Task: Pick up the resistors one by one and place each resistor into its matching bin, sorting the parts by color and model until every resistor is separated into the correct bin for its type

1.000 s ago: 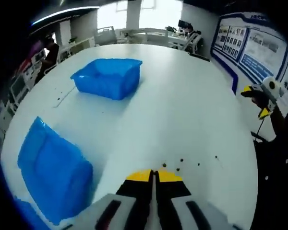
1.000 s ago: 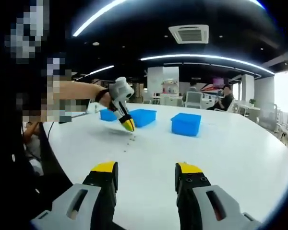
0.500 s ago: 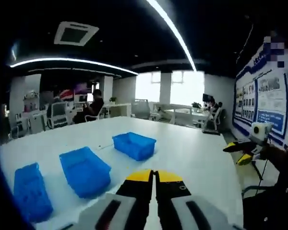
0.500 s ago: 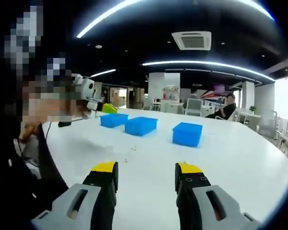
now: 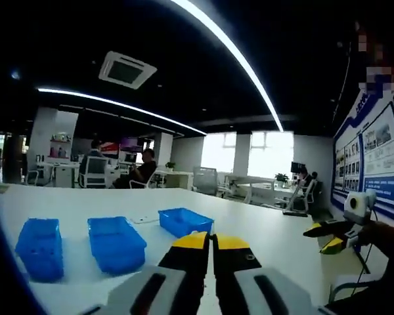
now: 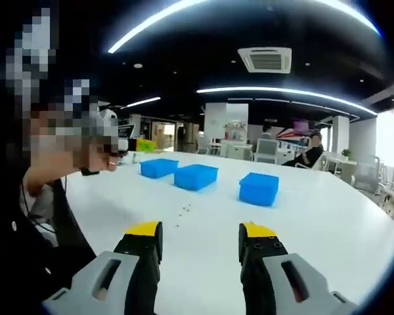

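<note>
resistors point(image 6: 182, 212) at 12 o'clock: tiny, light, slippery, pinch mid-body | left gripper point(image 5: 212, 239) pressed together | right gripper point(image 6: 200, 231) spread, empty

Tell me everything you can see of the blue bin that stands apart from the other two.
In the right gripper view the separate blue bin is a small rectangular box, plastic by its look, upright on the white table. It stands to the right of the two other bins, with a clear gap between. Its contents cannot be seen. Nothing touches it but the table.
</note>
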`<state>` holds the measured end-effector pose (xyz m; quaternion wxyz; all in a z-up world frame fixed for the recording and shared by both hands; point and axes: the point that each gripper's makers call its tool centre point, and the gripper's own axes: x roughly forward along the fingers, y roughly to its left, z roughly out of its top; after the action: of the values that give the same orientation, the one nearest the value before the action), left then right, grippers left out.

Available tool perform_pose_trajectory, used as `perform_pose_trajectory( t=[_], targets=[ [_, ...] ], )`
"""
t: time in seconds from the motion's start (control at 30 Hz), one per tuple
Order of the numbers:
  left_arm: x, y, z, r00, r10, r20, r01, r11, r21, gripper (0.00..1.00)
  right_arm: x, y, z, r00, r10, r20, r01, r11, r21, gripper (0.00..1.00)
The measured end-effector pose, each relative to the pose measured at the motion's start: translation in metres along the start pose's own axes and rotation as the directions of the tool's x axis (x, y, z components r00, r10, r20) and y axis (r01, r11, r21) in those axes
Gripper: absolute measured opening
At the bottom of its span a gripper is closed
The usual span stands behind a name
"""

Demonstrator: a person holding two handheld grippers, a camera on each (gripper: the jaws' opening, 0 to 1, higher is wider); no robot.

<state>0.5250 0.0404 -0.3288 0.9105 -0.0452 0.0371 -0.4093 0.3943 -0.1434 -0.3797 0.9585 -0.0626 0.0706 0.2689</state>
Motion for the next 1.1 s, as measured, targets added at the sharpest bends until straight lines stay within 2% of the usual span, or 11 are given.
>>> perform_pose_trajectory(
  t=[0.13, 0.2, 0.3, 0.43, 0.57, 0.7, 0.8, 1.03, 1.1],
  targets=[
    [0.049, 0.006, 0.015, 1.0, 0.015, 0.01, -0.015, 0.999, 0.039, 0.06, -0.003, -0.004, -0.001, 1.0, -0.006, 0.007, 0.006, 1.0, 0.013, 0.48],
    [0.061, 0.01, 0.021, 1.0, 0.026, 0.012, -0.026, 0.998, 0.054, 0.06, -0.005, -0.008, -0.001, 1.0, -0.012, 0.009, 0.012, 1.0, 0.017, 0.48],
    [0.115, 0.01, 0.031, 1.0, 0.019, -0.001, -0.019, 0.995, 0.094, 0.06, -0.007, -0.014, -0.002, 1.0, -0.022, 0.012, 0.021, 0.999, 0.025, 0.48],
    [0.173, 0.019, 0.042, 1.0, 0.015, -0.015, -0.014, 0.998, 0.055, 0.06, -0.012, -0.024, -0.001, 0.999, -0.045, 0.021, 0.044, 0.999, 0.031, 0.48],
    [0.216, 0.019, 0.044, 0.999, 0.012, -0.036, -0.011, 0.999, 0.031, 0.06, -0.014, -0.032, 0.002, 0.997, -0.066, 0.034, 0.065, 0.997, 0.037, 0.48],
    [0.246, 0.017, 0.041, 0.998, 0.025, -0.06, -0.022, 0.999, 0.042, 0.06, -0.014, -0.035, 0.0, 0.996, -0.078, 0.031, 0.077, 0.996, 0.037, 0.48],
    [0.26, 0.018, 0.038, 0.996, 0.042, -0.073, -0.038, 0.998, 0.056, 0.06, -0.016, -0.04, -0.001, 0.995, -0.096, 0.028, 0.095, 0.995, 0.038, 0.48],
    [0.27, 0.027, 0.019, 0.991, 0.071, -0.117, -0.063, 0.996, 0.07, 0.06, -0.02, -0.045, -0.002, 0.993, -0.117, 0.029, 0.115, 0.992, 0.047, 0.48],
    [0.27, 0.028, 0.016, 0.99, 0.072, -0.12, -0.065, 0.996, 0.064, 0.14, -0.02, -0.045, -0.002, 0.993, -0.118, 0.029, 0.117, 0.992, 0.045, 0.48]
  ],
)
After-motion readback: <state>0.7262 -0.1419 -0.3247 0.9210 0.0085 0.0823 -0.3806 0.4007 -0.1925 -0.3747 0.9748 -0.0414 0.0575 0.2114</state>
